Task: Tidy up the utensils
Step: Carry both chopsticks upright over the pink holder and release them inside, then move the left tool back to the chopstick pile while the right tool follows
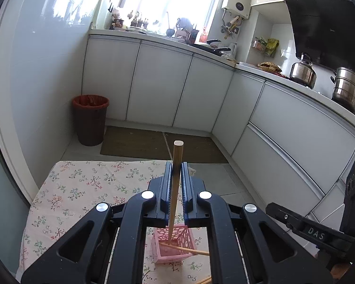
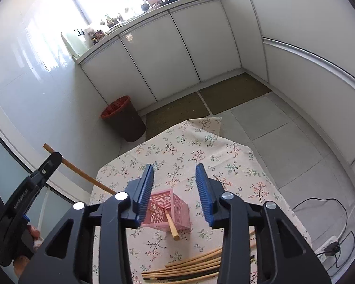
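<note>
Currently mid-insert: chopstick (image 1: 175, 189) pinched between the closed fingers of the left tool (image 1: 176, 184), thin tip already down inside the pink basket (image 1: 175, 243) on the floral-cloth desk (image 1: 87, 189). Long axis near vertical in the left wrist view, thick butt end up above the fingertips, taper pointing down into the basket mouth. Same stick seen from the right wrist view (image 2: 82, 174) slanting down toward the basket (image 2: 177, 206), so probably leaning rather than plumb. One chopstick already in the basket (image 2: 171, 226), tilted, butt sticking out over the rim toward the camera. Right tool (image 2: 175, 172) spread wide, holding nothing, hovering above the basket. Loose bundle of chopsticks (image 2: 191, 267) flat on the desk near the right tool, lying roughly left-right. Next, likely: lower a touch, release left grip, let the stick settle against the basket wall; then a pick from the bundle, needing a low, flat approach across the stick axis. Risk: light basket tipping under the lean.
</note>
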The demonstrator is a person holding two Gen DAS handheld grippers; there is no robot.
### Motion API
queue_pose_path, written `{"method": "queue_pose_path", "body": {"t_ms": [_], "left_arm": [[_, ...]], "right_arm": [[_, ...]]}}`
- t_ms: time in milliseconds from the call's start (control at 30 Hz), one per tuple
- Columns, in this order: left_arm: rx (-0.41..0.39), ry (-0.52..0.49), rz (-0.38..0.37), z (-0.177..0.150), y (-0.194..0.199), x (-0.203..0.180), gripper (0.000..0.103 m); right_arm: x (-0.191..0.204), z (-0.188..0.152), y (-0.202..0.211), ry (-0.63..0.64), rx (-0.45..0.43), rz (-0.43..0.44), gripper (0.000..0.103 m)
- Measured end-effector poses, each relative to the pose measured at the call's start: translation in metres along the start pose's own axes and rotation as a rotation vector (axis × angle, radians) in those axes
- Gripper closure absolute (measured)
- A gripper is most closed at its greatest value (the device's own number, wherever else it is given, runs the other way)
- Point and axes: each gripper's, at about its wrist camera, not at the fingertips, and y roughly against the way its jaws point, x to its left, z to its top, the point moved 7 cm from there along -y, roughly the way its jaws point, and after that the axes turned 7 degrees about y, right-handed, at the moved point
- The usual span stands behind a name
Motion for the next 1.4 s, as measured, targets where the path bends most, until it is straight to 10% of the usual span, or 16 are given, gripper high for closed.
{"method": "queue_pose_path", "body": {"t_ms": [567, 900, 1400], "left_arm": [[-0.022, -0.027, 0.049, -0.005, 0.042, -0.002, 0.034], [0.041, -0.209, 0.0, -0.044, 0.049, -0.05, 0.007], [0.473, -0.618, -0.121, -0.183, -0.046, -0.177, 0.007]], "right_arm": [[-0.045, -0.044, 0.026, -0.077, 0.017, -0.037, 0.046], [-0.107, -0.092, 0.058, -0.144, 0.007, -0.173, 0.007], [-0.179, -0.189, 0.052, -0.291, 0.302, -0.295, 0.007]]}}
